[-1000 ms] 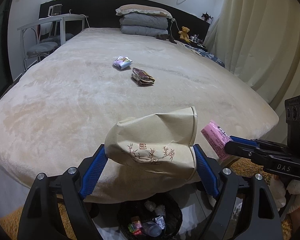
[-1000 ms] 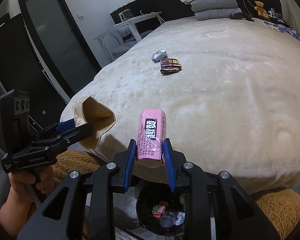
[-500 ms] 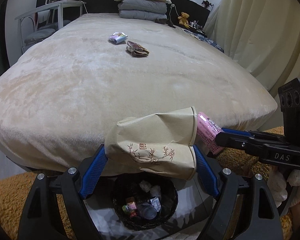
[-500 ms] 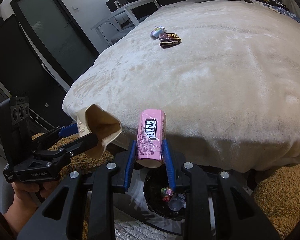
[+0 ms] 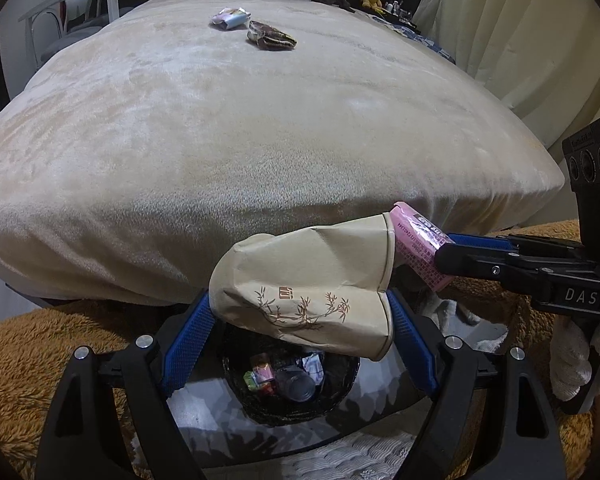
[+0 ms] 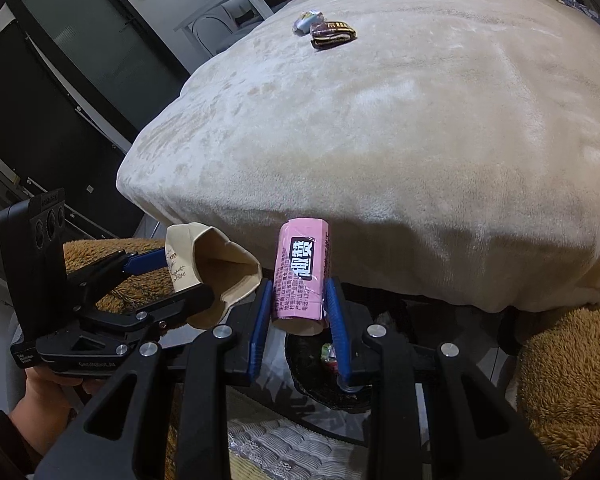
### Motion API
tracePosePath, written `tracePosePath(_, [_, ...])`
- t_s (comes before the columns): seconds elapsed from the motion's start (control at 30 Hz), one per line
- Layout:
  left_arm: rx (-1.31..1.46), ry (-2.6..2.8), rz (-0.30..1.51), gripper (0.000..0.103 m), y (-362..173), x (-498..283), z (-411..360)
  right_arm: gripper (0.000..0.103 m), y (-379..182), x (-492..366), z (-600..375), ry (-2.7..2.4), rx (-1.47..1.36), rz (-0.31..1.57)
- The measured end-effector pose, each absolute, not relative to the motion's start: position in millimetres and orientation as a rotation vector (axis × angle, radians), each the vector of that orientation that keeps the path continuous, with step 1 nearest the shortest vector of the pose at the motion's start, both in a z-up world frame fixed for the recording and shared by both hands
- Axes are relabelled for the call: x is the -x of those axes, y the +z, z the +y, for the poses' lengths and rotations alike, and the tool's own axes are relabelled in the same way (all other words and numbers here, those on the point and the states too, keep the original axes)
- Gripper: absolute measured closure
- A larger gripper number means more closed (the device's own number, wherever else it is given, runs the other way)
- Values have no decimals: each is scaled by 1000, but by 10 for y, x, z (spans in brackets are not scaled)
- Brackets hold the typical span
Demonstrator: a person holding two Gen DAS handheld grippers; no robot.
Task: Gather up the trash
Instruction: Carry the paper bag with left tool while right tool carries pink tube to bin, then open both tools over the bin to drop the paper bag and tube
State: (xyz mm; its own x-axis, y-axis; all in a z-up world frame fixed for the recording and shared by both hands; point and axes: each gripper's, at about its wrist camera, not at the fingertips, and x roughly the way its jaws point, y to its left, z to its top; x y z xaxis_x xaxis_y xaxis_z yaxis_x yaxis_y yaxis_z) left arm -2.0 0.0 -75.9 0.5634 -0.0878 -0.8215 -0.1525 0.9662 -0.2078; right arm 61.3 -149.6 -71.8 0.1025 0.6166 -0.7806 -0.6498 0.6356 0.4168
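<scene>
Bedroom floor at the foot of a beige-blanketed bed (image 5: 260, 140) is being viewed. A crushed paper cup (image 5: 304, 280) is being clamped crosswise by the left gripper (image 5: 300, 340), jaws spread wide around it; a pink roll (image 6: 302, 276) is being pinched upright by the right gripper (image 6: 300, 320), jaws narrow. Both are being held just above the black trash bin (image 5: 292, 408), seen at 6 o'clock below the cup. Two wrappers (image 5: 256, 28) are lying at 12 o'clock on the bed — not yet collected.

Advice: each item is best centred over the bin mouth before the jaws are being opened, one at a time.

Versus a second ago — both grippers are being lowered and tilted downward; the bin is filling more of each view.
</scene>
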Motion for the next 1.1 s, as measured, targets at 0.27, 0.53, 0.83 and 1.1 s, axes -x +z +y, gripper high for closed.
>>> tracePosePath(0.27, [296, 47, 1085, 21, -972, -73, 11, 73, -888, -620, -1459, 916, 65, 1211])
tracePosePath(0.53, [316, 47, 1196, 21, -1198, -129, -18, 73, -1051, -669, -1425, 881, 67, 1301])
tracePosePath(0.83, [340, 45, 1298, 21, -1397, -194, -20, 73, -1257, -712, -1389, 841, 88, 1399])
tracePosePath(1.1, [346, 28, 1350, 20, -1478, -200, -68, 73, -1330, -732, -1365, 836, 78, 1447])
